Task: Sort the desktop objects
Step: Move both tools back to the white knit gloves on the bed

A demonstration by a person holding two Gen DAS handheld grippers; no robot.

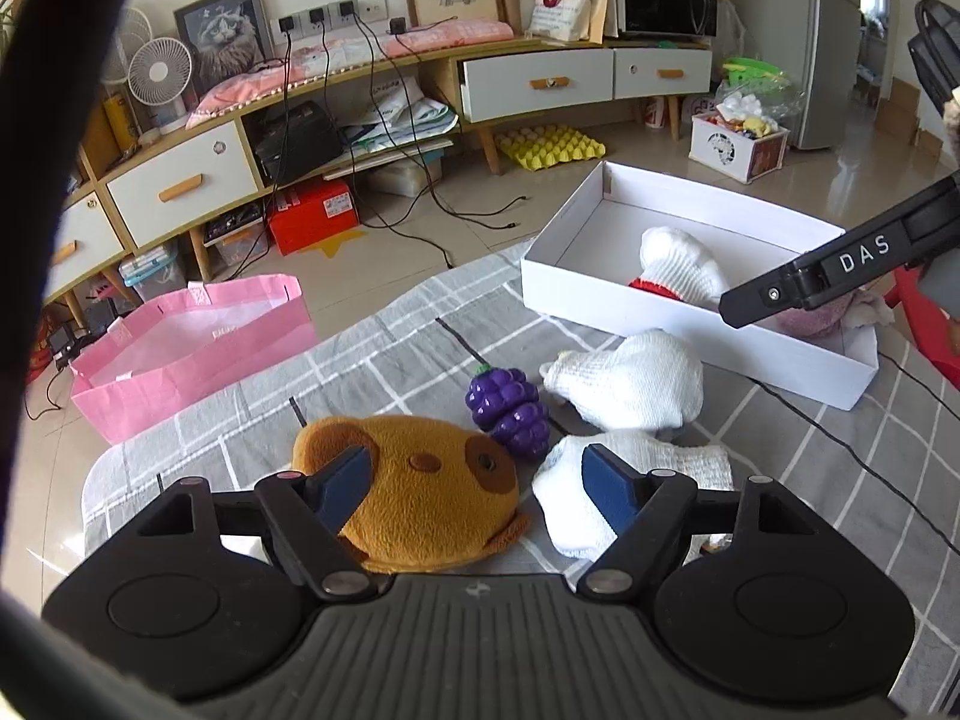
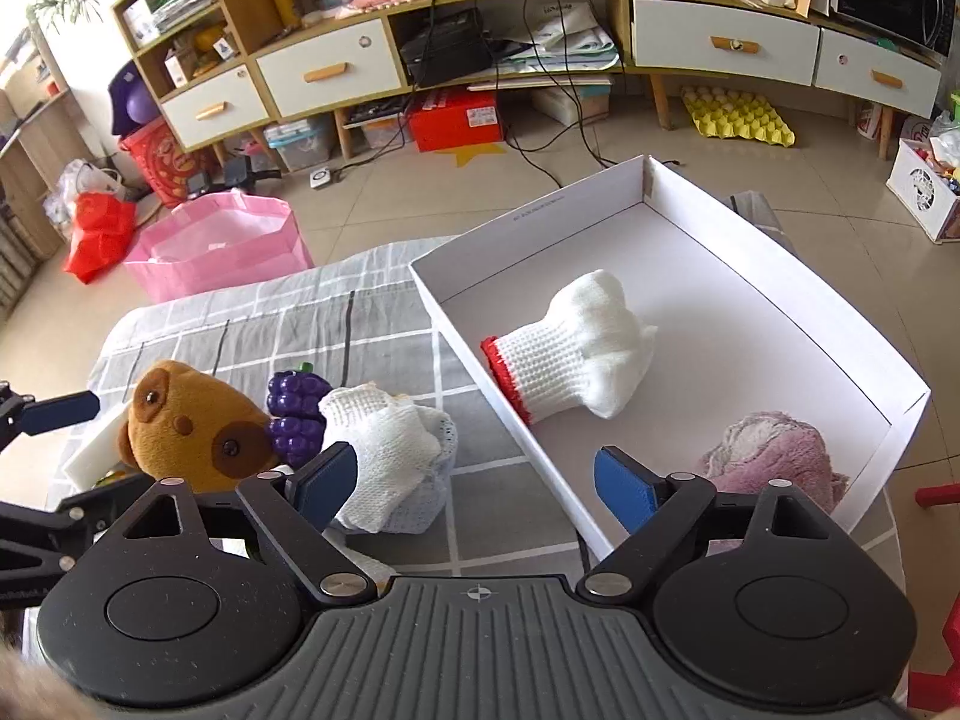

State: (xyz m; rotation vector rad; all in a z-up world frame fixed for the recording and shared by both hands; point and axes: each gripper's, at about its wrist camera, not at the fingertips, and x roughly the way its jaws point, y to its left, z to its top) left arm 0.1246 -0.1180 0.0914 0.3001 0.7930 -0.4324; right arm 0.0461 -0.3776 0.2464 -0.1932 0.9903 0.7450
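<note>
Your left gripper (image 1: 474,489) hangs over the brown plush (image 1: 420,492) with fingers spread, pinching nothing. Your right gripper (image 2: 474,489), fingers also spread and empty, hovers over the near wall of the white box (image 2: 780,300), which holds a red-cuffed glove (image 2: 576,348); grapes (image 1: 507,411) lie on the counter (image 1: 372,354).

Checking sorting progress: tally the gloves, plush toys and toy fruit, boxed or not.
White knitted gloves: 3 (red-cuffed glove in white cardboard box; two other gloves on grey checked cloth)
Plush toys: 2 (brown plush head, mauve plush)
Purple plastic grapes: 1
Total: 6
</note>
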